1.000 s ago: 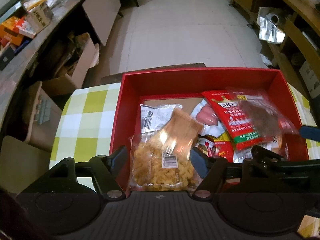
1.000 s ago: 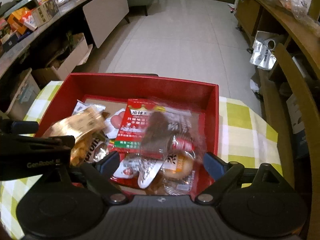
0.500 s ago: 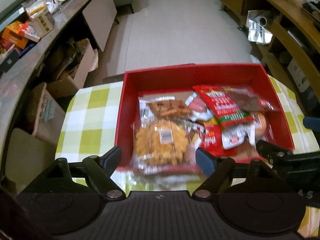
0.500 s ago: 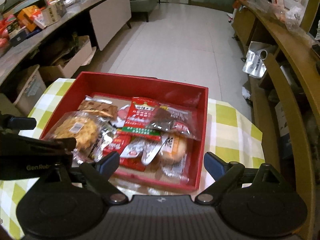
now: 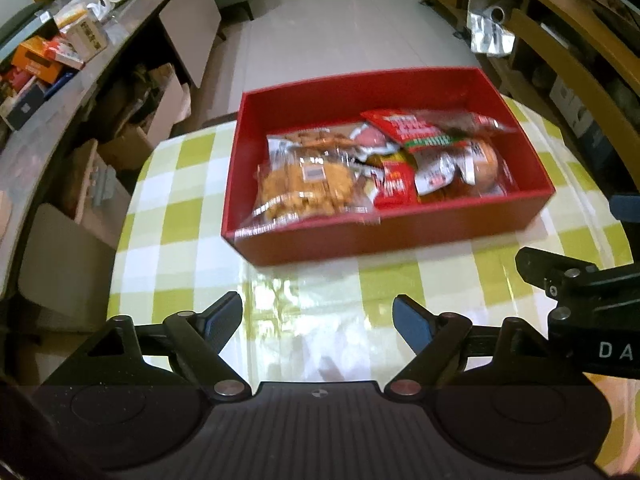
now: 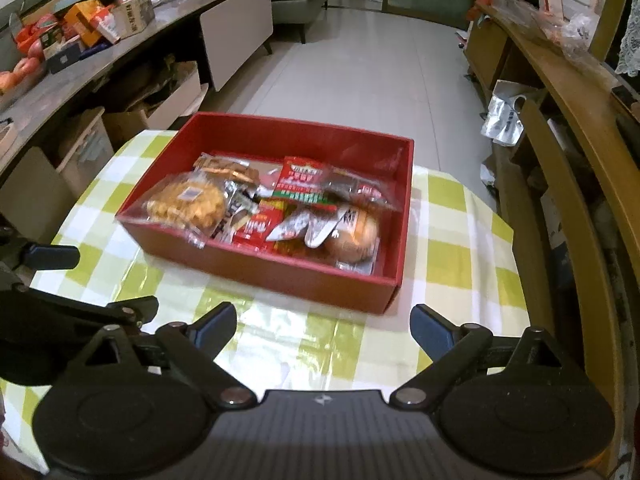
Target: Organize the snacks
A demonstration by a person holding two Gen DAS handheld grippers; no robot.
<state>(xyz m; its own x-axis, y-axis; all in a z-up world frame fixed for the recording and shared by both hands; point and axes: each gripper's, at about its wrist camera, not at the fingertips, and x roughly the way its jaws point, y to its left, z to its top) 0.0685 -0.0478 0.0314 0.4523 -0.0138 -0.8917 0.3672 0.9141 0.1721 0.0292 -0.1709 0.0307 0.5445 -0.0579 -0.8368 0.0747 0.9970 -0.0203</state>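
A red box stands on the green-and-white checked table. It holds several snack packets: a clear bag of golden crackers at its left, a red-and-green packet at the back, and a wrapped bun at its right. My left gripper is open and empty, over the table in front of the box. My right gripper is open and empty too, just in front of the box.
A long counter with boxes and fruit runs along the left. Cardboard boxes sit under it. A wooden shelf unit stands at the right. Tiled floor lies beyond the table.
Both grippers have let go of their packets and drawn back and up from the box. The cracker bag and the dark packet now lie inside it.
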